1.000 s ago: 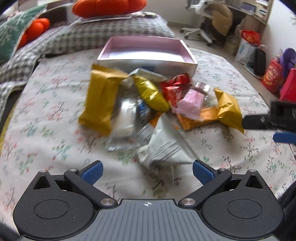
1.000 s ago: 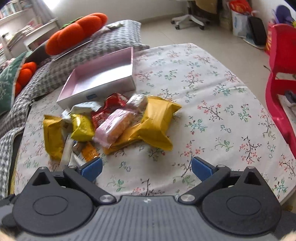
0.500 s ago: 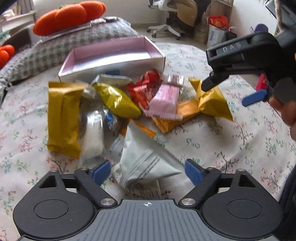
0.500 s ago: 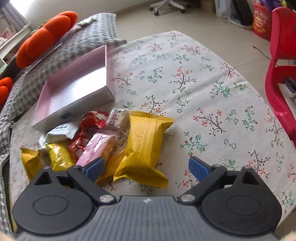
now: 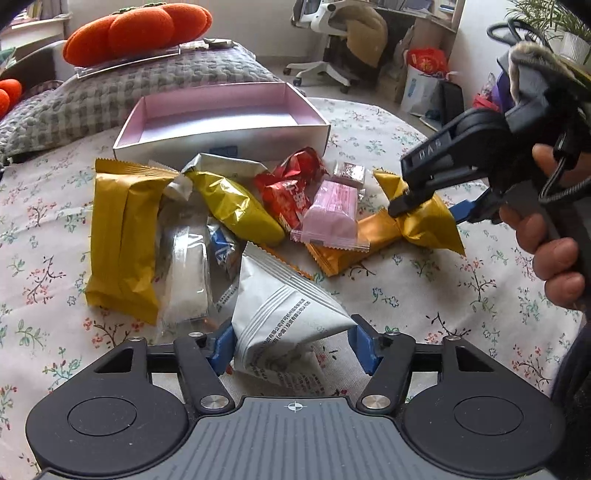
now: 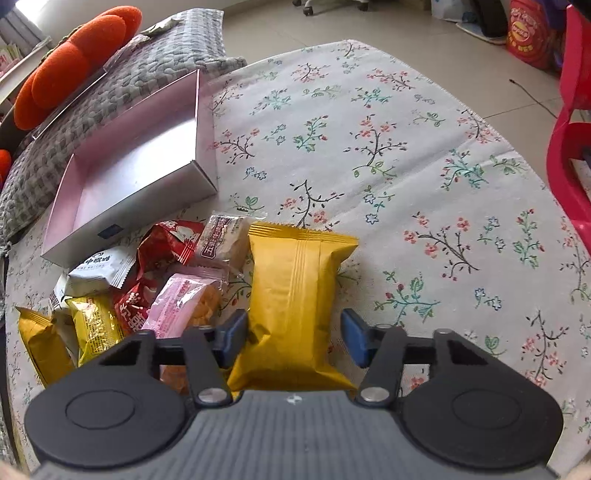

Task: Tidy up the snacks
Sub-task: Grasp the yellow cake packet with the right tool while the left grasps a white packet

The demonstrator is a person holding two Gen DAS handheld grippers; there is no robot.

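Observation:
A pile of snack packets lies on the floral cloth in front of an empty pink-lined box [image 5: 221,122], which also shows in the right wrist view [image 6: 122,177]. My left gripper [image 5: 291,345] is open with its blue pads on either side of a white packet [image 5: 284,314], narrowly apart from it. My right gripper [image 6: 293,338] is open around a yellow packet [image 6: 295,295]; the left pad touches it, the right pad stands apart. In the left wrist view the right gripper [image 5: 428,206] sits over that yellow packet [image 5: 428,225].
Other packets: a long gold one [image 5: 122,240], a yellow one [image 5: 236,210], a red one [image 5: 291,188], a pink one [image 5: 332,214], an orange one [image 5: 351,243]. A grey quilt with orange cushions [image 5: 140,29] lies behind the box. A red chair [image 6: 572,147] stands to the right.
Both grippers have moved forward and down onto the pile. The left jaws have narrowed around the white packet, the right jaws around the yellow packet.

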